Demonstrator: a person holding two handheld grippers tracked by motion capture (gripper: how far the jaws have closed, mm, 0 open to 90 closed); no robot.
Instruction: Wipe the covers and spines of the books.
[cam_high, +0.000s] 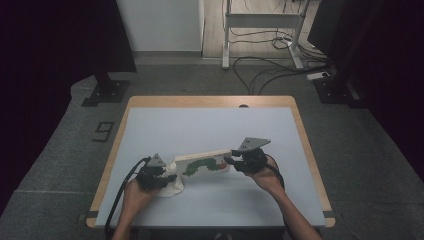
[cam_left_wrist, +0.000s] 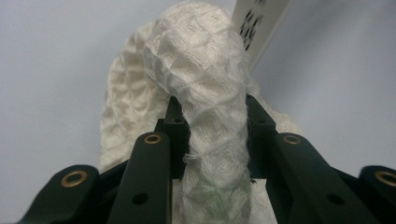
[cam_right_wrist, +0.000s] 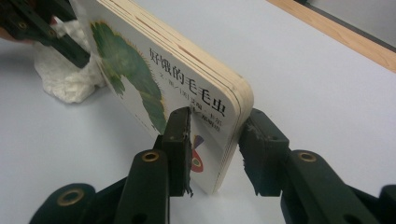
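Note:
A thick board book (cam_high: 202, 162) with a green caterpillar on its white cover stands on its long edge, tilted, near the table's front. My right gripper (cam_high: 232, 161) is shut on its right end; in the right gripper view the jaws pinch the book (cam_right_wrist: 163, 79) across its thickness at the corner, gripper (cam_right_wrist: 217, 135). My left gripper (cam_high: 162, 176) is shut on a white waffle-weave cloth (cam_high: 172, 187) bunched at the book's left end. In the left gripper view the cloth (cam_left_wrist: 201, 93) bulges up between the jaws of the gripper (cam_left_wrist: 212, 116), pressed against the book (cam_left_wrist: 259, 23).
The pale blue table top (cam_high: 210, 125) has a wooden border and lies bare behind the book. Beyond the table are a dark stand (cam_high: 107, 90), cables on the floor (cam_high: 265, 70) and a desk frame.

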